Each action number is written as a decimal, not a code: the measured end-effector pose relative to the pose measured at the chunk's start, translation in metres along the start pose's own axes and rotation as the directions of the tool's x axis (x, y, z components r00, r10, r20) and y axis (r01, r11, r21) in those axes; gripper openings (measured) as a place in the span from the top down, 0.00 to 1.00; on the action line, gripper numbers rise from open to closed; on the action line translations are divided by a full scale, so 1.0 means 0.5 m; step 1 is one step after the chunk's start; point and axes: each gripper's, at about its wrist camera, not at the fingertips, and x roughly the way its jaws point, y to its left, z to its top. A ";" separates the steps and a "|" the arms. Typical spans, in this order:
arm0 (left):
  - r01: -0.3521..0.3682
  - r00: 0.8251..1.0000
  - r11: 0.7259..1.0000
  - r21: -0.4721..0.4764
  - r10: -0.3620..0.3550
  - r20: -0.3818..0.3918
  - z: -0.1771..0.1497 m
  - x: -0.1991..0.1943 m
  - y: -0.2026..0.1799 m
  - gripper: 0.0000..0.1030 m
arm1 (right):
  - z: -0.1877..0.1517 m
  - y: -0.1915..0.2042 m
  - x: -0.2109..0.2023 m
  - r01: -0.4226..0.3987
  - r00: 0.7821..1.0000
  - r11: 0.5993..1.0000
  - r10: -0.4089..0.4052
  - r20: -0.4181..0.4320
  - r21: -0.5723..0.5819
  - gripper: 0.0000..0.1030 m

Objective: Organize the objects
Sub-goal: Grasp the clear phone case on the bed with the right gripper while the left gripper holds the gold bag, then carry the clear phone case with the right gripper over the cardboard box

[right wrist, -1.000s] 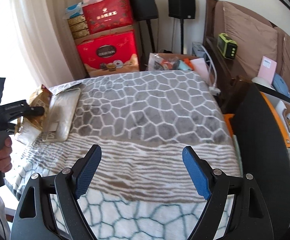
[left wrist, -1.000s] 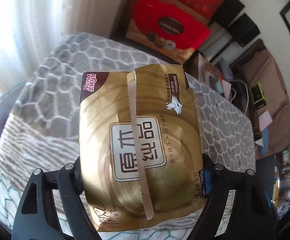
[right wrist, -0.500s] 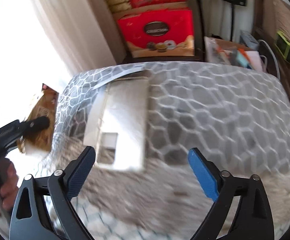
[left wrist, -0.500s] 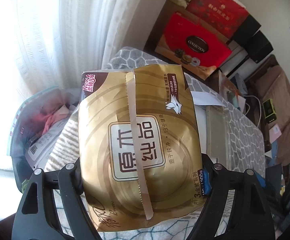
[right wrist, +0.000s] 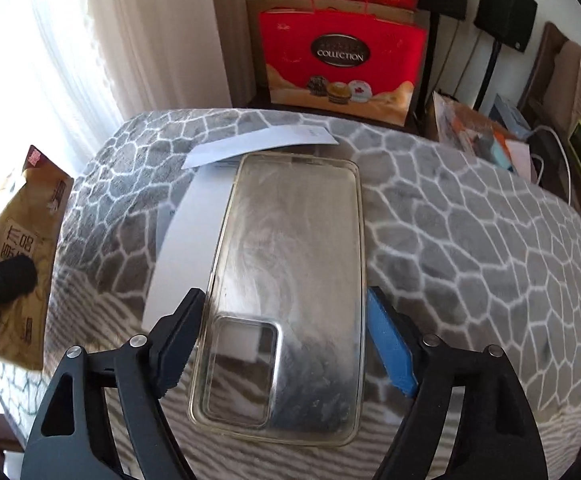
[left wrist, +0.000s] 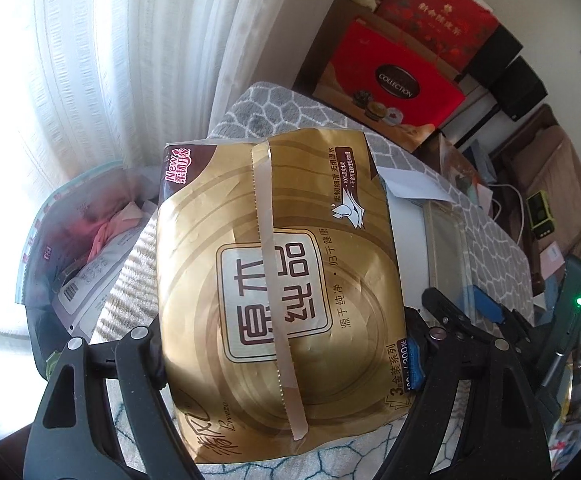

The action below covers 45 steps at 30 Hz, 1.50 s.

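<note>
A gold tissue pack (left wrist: 278, 280) fills the left wrist view, and my left gripper (left wrist: 286, 350) is shut on its lower sides. It hangs past the left edge of the grey patterned blanket (right wrist: 470, 240), above an open bag (left wrist: 90, 248). The right wrist view shows this pack (right wrist: 14, 248) at the far left. A clear phone case (right wrist: 290, 280) lies flat on the blanket, partly over a white paper sheet (right wrist: 182, 256). My right gripper (right wrist: 286, 320) straddles the case's camera end. Its jaws are closing, with the pads right at the case's long edges and the case undeformed.
The bag at the left holds pink cloth and labelled packets. Red gift boxes (right wrist: 342, 60) stand behind the bed's far end beside a white curtain (right wrist: 150, 40). Black speakers (right wrist: 506, 4) and a cluttered shelf (right wrist: 490, 136) lie to the right.
The left gripper carried the tissue pack leftward, off the blanket and over the bag. The right gripper swung left and down onto the phone case, which now lies between its fingers.
</note>
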 end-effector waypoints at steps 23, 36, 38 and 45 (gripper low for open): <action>-0.090 0.995 0.987 0.135 0.084 0.051 -0.139 -0.031 -0.052 0.23 | -0.207 -0.089 -0.241 0.009 0.989 0.999 -0.015 0.148 0.042 0.22; -0.100 0.984 0.956 0.276 0.054 0.170 -0.213 -0.113 -0.169 0.28 | -0.357 -0.199 -0.418 0.043 0.957 0.995 -0.068 0.282 0.092 0.22; -0.114 0.979 0.952 0.283 0.058 0.197 -0.216 -0.128 -0.187 0.28 | -0.381 -0.230 -0.430 0.043 0.956 0.992 -0.076 0.285 0.121 0.22; -0.151 0.965 0.941 0.304 0.074 0.251 -0.233 -0.147 -0.244 0.31 | -0.437 -0.309 -0.446 0.056 0.952 0.986 -0.101 0.289 0.159 0.22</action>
